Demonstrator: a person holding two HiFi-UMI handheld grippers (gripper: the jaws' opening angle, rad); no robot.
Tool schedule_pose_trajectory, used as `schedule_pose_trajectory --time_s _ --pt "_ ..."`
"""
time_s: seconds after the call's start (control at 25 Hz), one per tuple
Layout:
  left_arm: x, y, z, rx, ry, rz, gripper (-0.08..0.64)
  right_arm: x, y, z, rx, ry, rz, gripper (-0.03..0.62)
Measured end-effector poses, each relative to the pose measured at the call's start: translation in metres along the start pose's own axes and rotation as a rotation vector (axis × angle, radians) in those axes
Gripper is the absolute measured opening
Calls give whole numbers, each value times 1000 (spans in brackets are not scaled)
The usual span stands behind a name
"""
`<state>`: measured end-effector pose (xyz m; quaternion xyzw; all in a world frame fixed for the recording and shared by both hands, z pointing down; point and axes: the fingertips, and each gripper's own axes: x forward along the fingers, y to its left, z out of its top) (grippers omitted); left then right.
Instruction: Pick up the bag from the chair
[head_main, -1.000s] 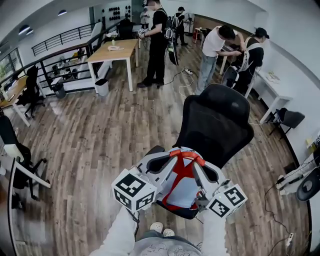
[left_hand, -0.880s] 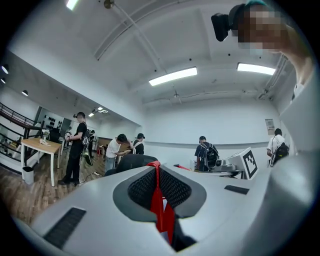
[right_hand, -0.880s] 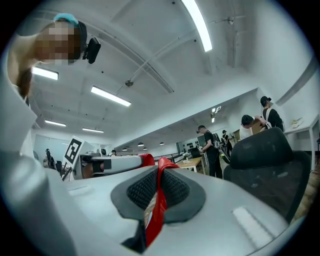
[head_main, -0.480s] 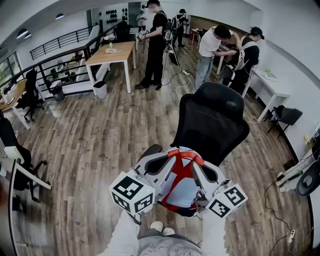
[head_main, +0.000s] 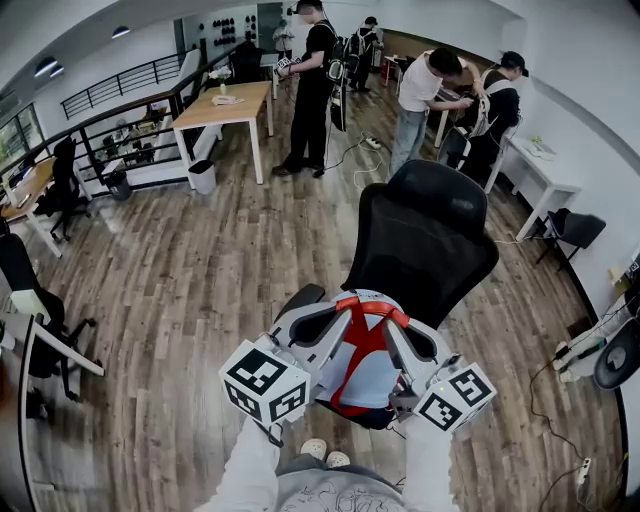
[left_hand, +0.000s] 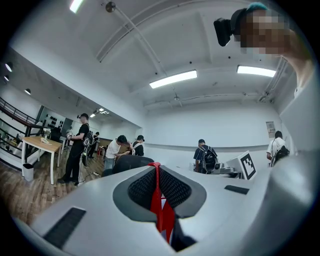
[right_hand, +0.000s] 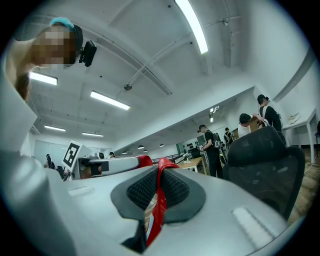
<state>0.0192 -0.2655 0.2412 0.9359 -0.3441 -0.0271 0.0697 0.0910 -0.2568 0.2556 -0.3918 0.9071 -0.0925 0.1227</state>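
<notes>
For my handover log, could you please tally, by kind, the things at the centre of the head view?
Bag with red handles: 1
Hand-held grippers: 2, the left hand-held gripper and the right hand-held gripper, each shut on a red handle
Black office chair: 1
Total: 4

The chair (head_main: 430, 240) seat lies mostly hidden beneath the bag (head_main: 365, 385).

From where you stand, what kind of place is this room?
Most likely an open-plan office or lab workspace: a black mesh office chair on a wood-plank floor, a wooden desk with white legs, and several people standing farther off.
</notes>
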Motion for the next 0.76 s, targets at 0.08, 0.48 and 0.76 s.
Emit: schedule_pose_trajectory --time_s 0.08,0.48,0.76 --pt "-1 0 -1 -3 1 2 20 -1 0 -1 1 5 1 21" --pt "1 -3 -5 -12 6 -9 20 -4 -1 -4 7 14 1 21" --pt "-1 -1 -5 -12 1 -14 20 -2 3 -7 -2 15 4 21"
